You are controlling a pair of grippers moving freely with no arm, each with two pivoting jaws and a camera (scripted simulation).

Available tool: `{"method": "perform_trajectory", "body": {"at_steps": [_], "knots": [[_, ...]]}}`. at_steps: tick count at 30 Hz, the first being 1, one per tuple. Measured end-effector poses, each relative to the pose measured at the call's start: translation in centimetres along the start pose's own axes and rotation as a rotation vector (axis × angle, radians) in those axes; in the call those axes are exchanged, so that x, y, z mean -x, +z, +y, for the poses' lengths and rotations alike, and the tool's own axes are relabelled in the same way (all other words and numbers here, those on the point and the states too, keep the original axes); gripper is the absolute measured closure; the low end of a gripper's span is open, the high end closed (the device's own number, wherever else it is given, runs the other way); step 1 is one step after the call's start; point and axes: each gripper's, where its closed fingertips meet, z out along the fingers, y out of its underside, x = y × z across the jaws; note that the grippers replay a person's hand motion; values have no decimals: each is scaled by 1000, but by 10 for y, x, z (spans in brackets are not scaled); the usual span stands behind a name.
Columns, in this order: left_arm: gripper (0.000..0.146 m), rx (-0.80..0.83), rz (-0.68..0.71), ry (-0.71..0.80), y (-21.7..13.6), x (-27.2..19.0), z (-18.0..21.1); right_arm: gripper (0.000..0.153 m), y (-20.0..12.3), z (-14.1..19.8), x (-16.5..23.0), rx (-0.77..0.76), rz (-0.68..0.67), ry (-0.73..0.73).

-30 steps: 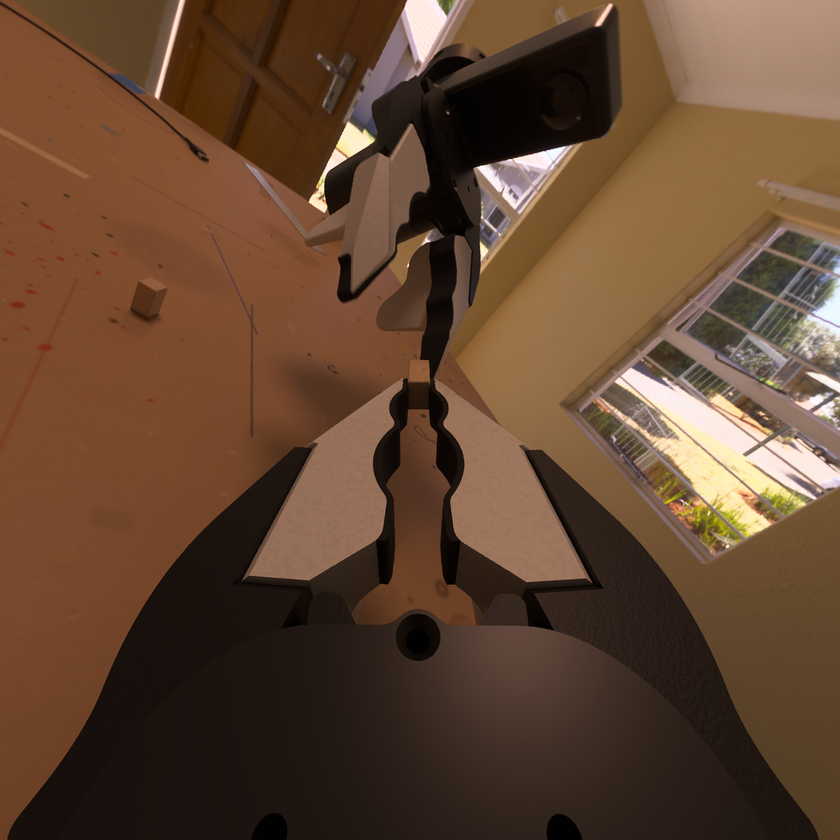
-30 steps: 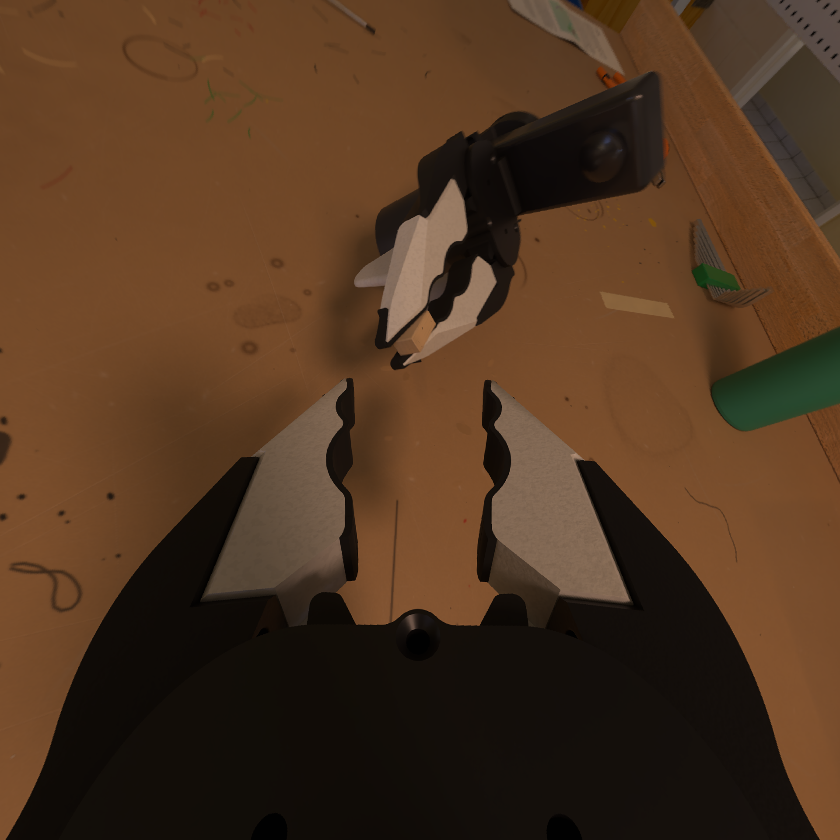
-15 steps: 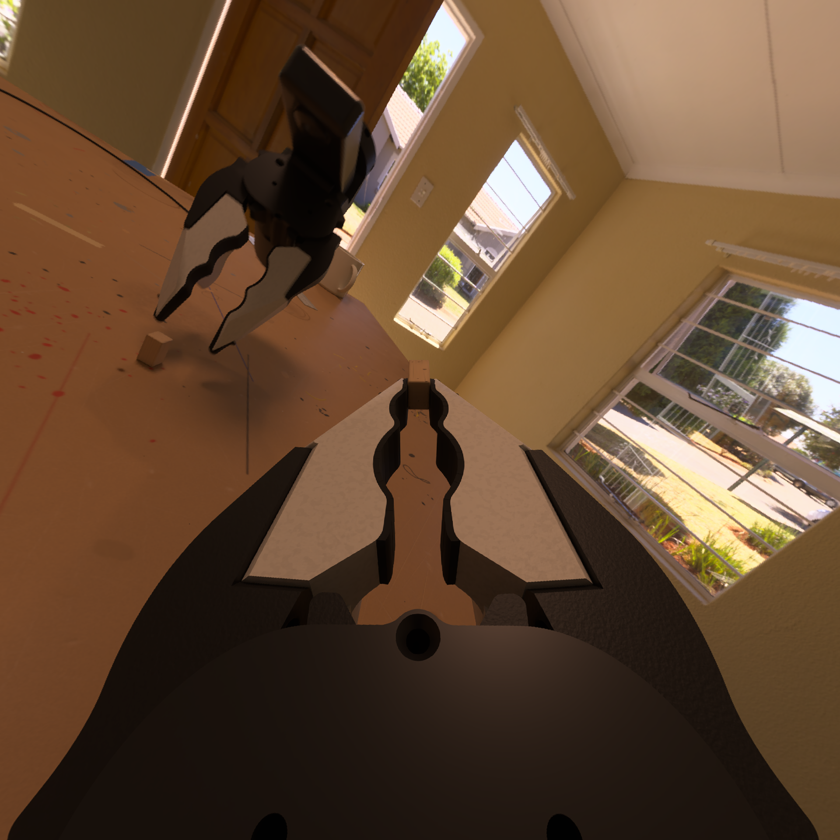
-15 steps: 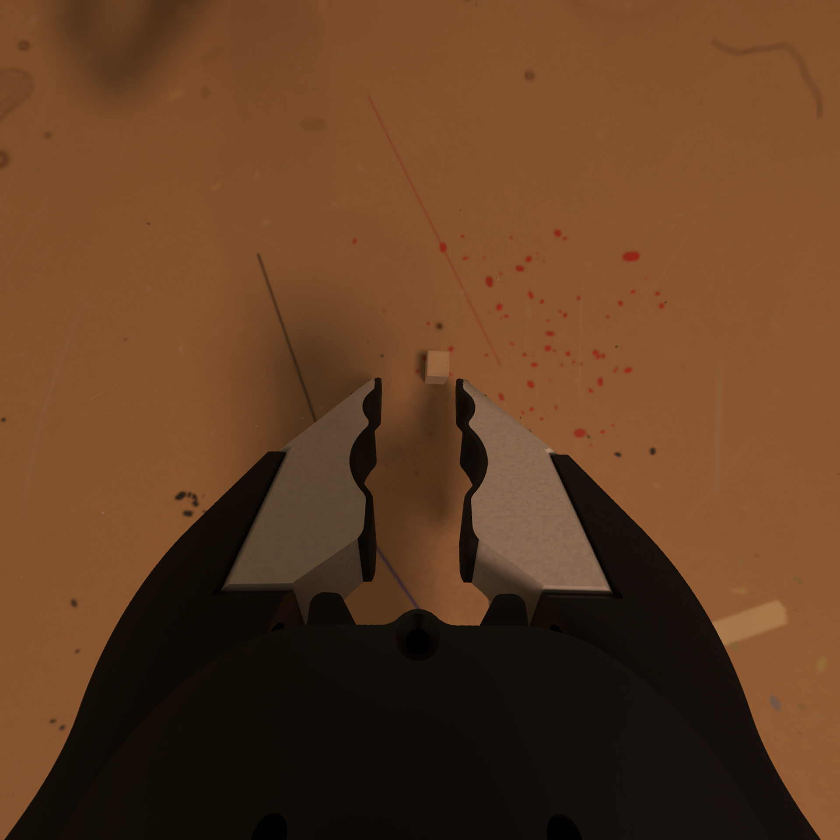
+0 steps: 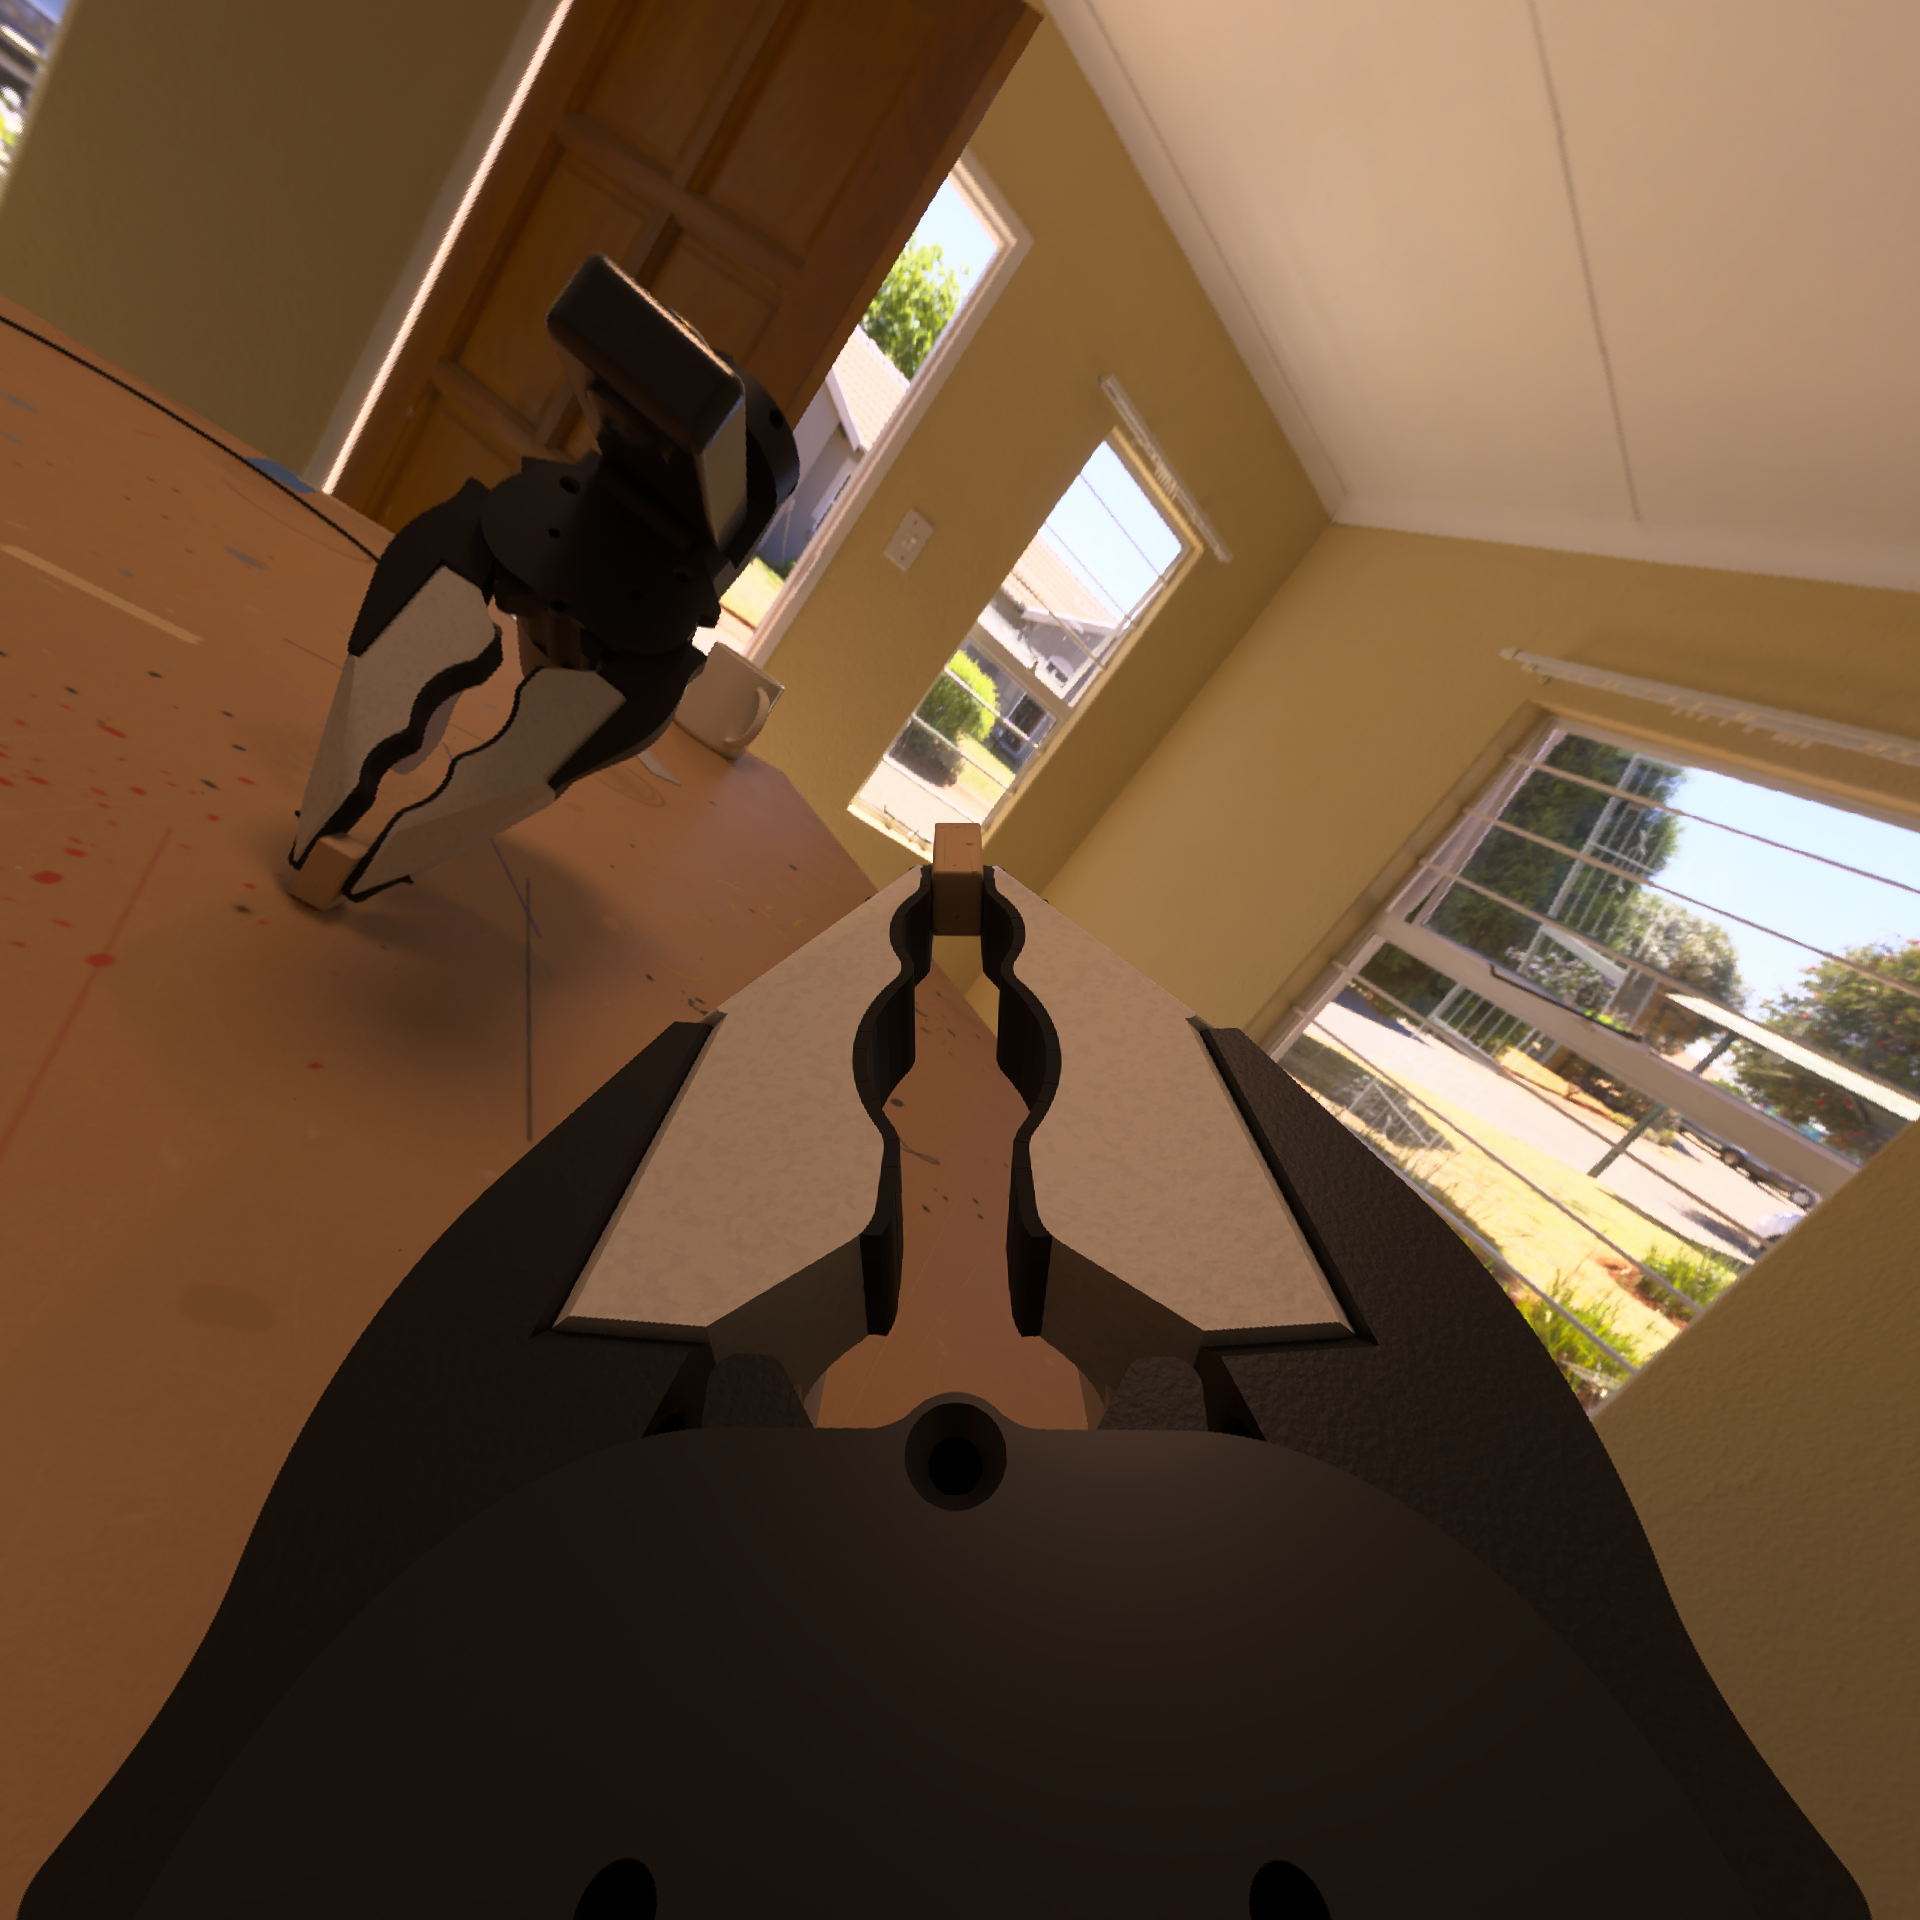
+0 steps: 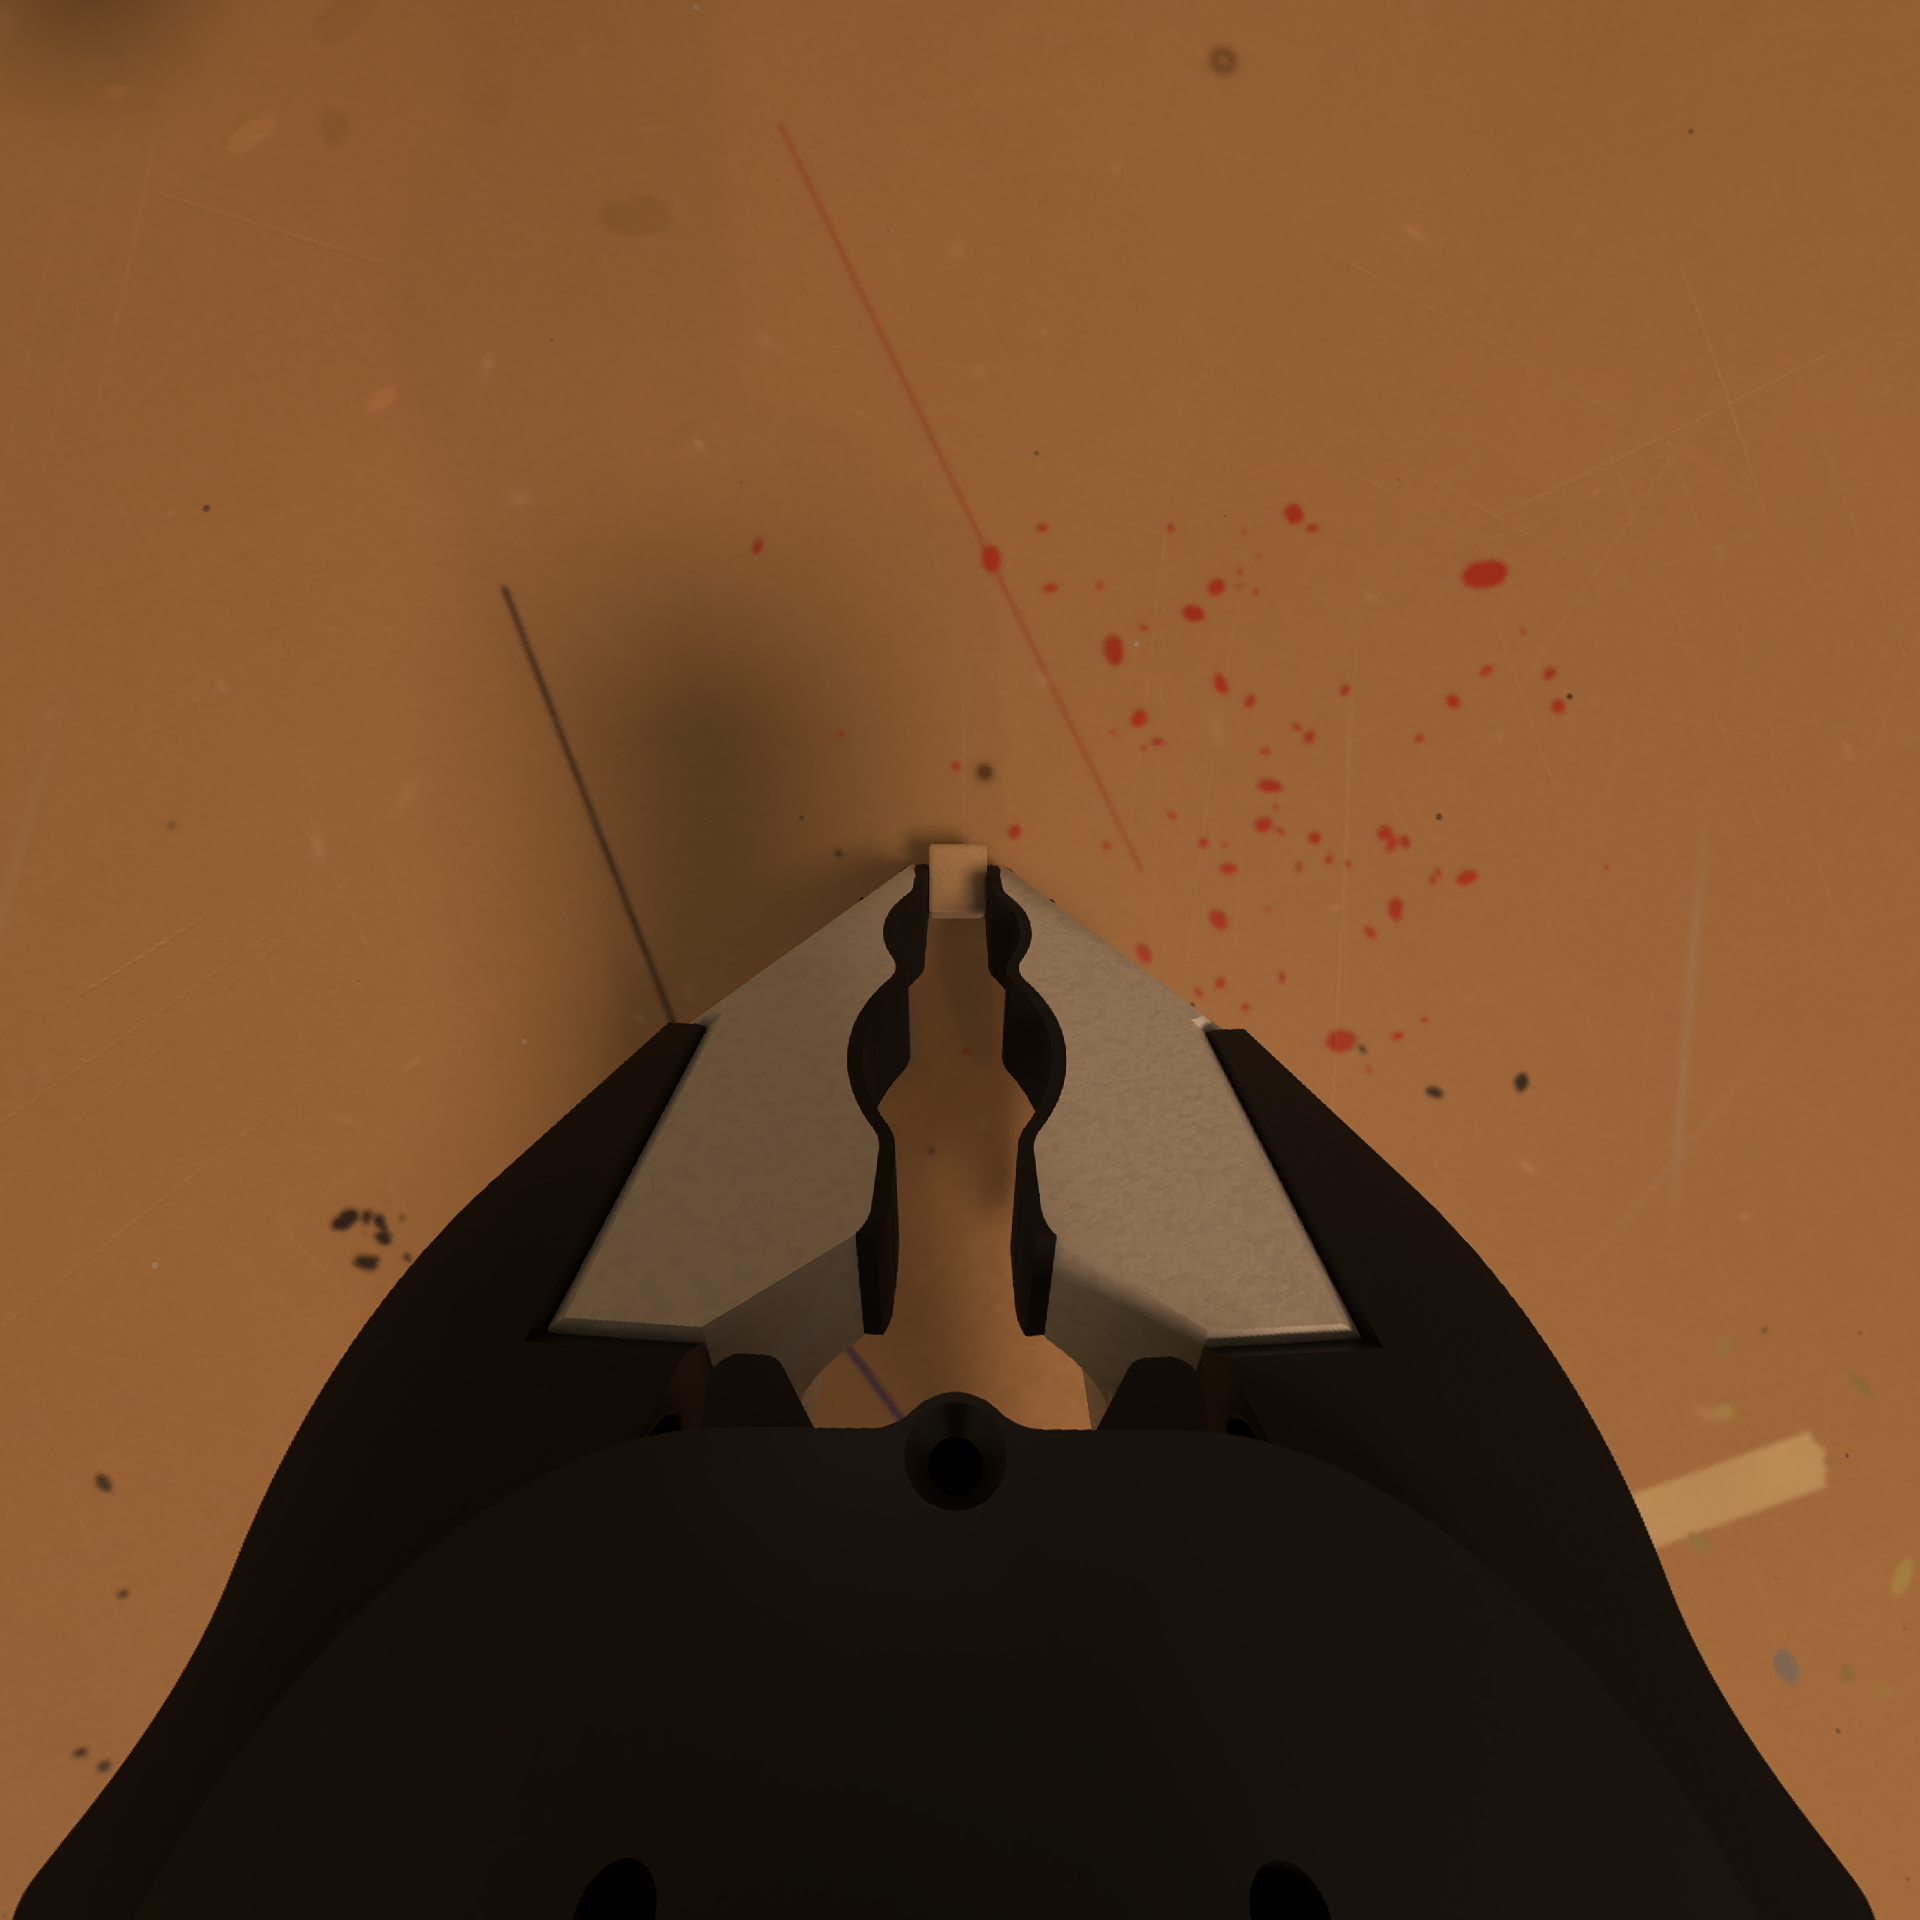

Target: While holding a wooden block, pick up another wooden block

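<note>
My left gripper (image 5: 957, 883) is shut on a small wooden block (image 5: 957, 881), held at its fingertips above the table. In the left wrist view my right gripper (image 5: 335, 862) stands tilted down at the left, its tips on either side of a second wooden block (image 5: 320, 873) that rests on the brown table (image 5: 208, 1091). In the right wrist view my right gripper (image 6: 956, 885) is closed on that second block (image 6: 956, 881), which sits between the fingertips on the table (image 6: 416, 416).
A white mug (image 5: 732, 698) stands near the table's far edge behind the right gripper. A black cable (image 5: 156, 416) runs along the far left. Red paint specks (image 6: 1299, 748) and a strip of tape (image 6: 1730, 1486) mark the table. Windows and a wooden door lie beyond.
My right gripper swung from facing the left gripper down to the table, lowered over the second block and closed its fingers on it. My left gripper kept its block.
</note>
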Motion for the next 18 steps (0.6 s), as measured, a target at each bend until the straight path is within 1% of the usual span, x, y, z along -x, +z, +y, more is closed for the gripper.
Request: {"method": "perform_trajectory", "body": {"at_steps": [5, 11, 18], "knots": [[139, -31, 17, -7, -2, -2, -5, 143, 2, -4, 8, -12, -4, -25], [139, -39, 16, -8, -4, -2, -7, 143, 0, -24, 23, -86, -30, -57], [139, -53, 14, -12, -8, -1, -10, 143, 16, -36, 40, -92, -50, -100]]}}
